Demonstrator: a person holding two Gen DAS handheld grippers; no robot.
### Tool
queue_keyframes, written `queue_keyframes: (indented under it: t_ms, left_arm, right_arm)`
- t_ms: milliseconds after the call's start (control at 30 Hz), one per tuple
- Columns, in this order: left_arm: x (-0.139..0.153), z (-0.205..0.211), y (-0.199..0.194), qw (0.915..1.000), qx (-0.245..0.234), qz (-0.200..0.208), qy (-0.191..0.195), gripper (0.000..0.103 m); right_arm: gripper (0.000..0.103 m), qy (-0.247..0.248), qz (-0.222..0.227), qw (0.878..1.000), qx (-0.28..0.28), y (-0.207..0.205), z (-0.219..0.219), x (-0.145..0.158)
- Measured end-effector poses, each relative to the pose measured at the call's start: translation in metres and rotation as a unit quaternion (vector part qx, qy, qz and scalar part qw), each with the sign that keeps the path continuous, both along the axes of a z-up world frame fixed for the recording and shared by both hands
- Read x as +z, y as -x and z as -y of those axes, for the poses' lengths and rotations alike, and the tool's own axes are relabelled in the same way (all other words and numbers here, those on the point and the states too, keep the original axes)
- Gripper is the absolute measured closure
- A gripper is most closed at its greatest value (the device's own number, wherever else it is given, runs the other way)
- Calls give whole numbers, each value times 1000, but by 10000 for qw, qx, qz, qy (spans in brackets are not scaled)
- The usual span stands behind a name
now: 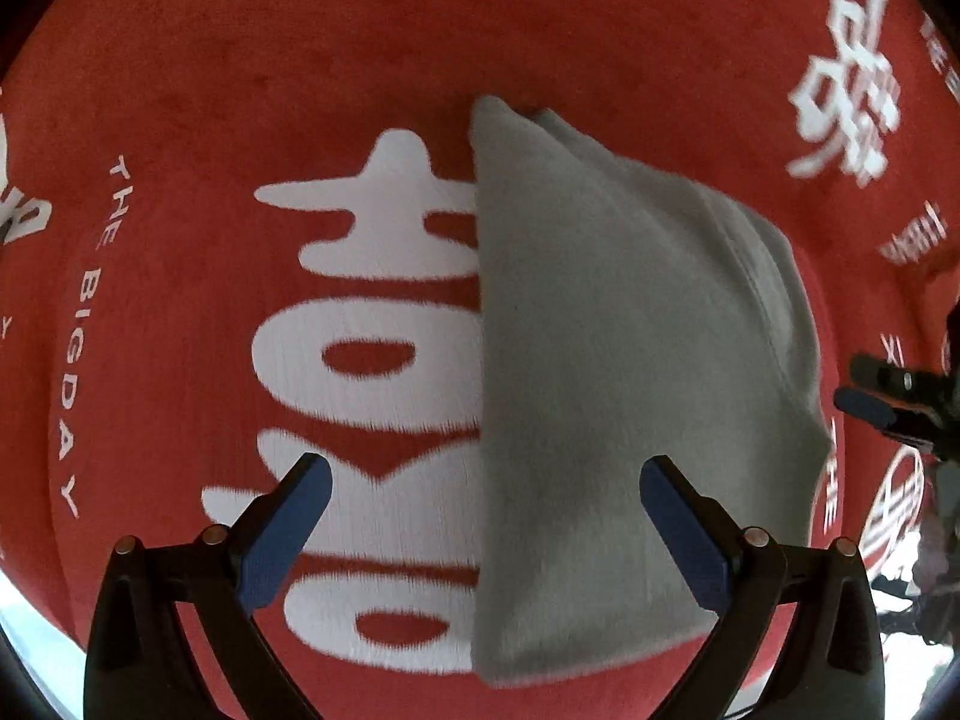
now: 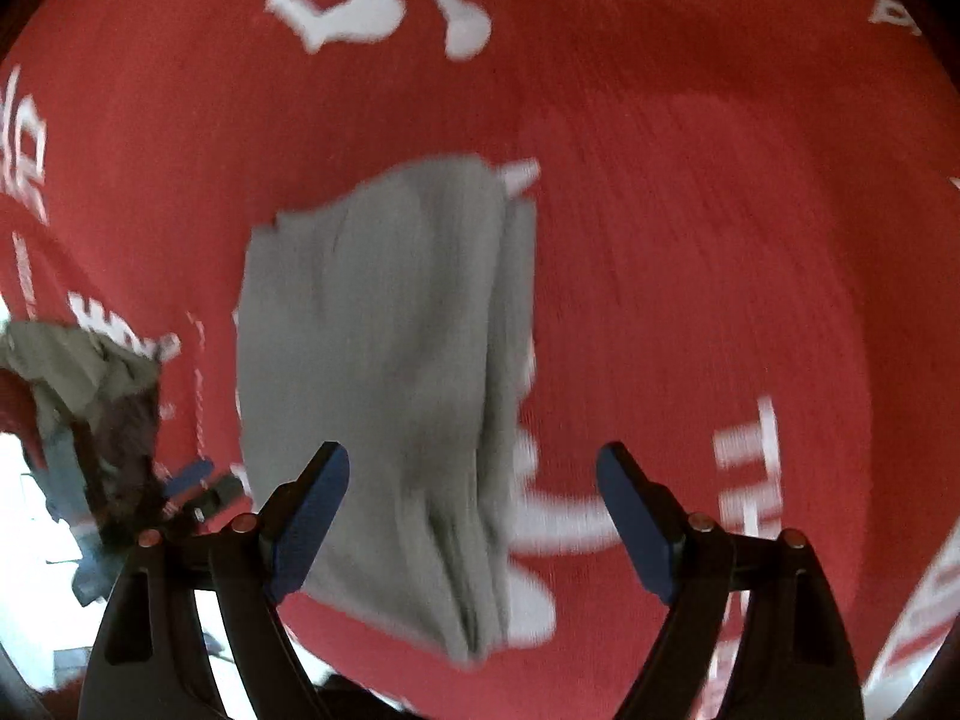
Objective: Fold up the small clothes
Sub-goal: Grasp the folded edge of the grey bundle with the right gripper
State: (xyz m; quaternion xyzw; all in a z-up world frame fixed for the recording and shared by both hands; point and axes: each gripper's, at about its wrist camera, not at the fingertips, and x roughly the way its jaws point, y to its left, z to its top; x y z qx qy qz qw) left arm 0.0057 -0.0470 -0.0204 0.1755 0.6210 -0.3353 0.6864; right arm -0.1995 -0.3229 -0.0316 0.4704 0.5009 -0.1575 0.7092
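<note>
A folded grey garment (image 1: 606, 372) lies flat on the red cloth (image 1: 180, 312) with white lettering. My left gripper (image 1: 483, 480) hovers above the garment's straight left edge, open, with nothing between its blue pads. In the right wrist view the same grey garment (image 2: 384, 372) shows its layered, wrinkled right edge. My right gripper (image 2: 471, 468) is open over that edge and holds nothing. The right gripper (image 1: 870, 405) also shows at the right rim of the left wrist view, just off the garment's edge. The left gripper (image 2: 198, 480) appears small at the left, beside the garment.
The red cloth (image 2: 720, 240) covers the whole surface around the garment. A person's olive sleeve (image 2: 72, 366) shows at the left rim of the right wrist view. The surface's near edge and a bright floor show at the bottom left (image 2: 36, 480).
</note>
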Motion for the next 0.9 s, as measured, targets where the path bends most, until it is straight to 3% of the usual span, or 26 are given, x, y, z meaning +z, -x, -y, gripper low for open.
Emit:
queue_keyframes:
  t_ms: [67,167,233,333,500,667,700,800,900]
  left_arm:
    - [-5,2,-7,9999,121,-23,-5,0]
    - [-13,11,-13,9997,211,-119,-31,0]
    - [-17,13,-14,9996,208,-174,-36,0]
    - [-22,20,-11,9996,122,-234,-56,0]
    - [-28,30,-9,9994,-3,-335,-74,0]
    - [-32,39,-9,9992,-70,-381,-108,0]
    - [-33,43,-10,9991,-65,-392,-112,0]
    - [-30,43,-7,9990,-59,-418,-118,0]
    - [-34,45,-8,9990,-95,-426,-119,0]
  right_arm:
    - [21,-300,264,9991,-159,-12,19,-14]
    - [45,-820,501,9947,-371,-28,38,-37]
    - [92,-1085,524,9918,-436,-34,44,-48]
    - [93,-1118,746,9904,-328,-37,45,-47]
    - [93,-1075,539,9925,-203,-28,48,-52]
    - [88,-1122,642,9915,-112,-22,47,-47]
    - [85,-1117,632,9917,-78,-24,47,-46]
    - [53,-1080,570,9925,4,-24,46,-44]
    - [49,-1091,573,9924,-1,-21,46,-43]
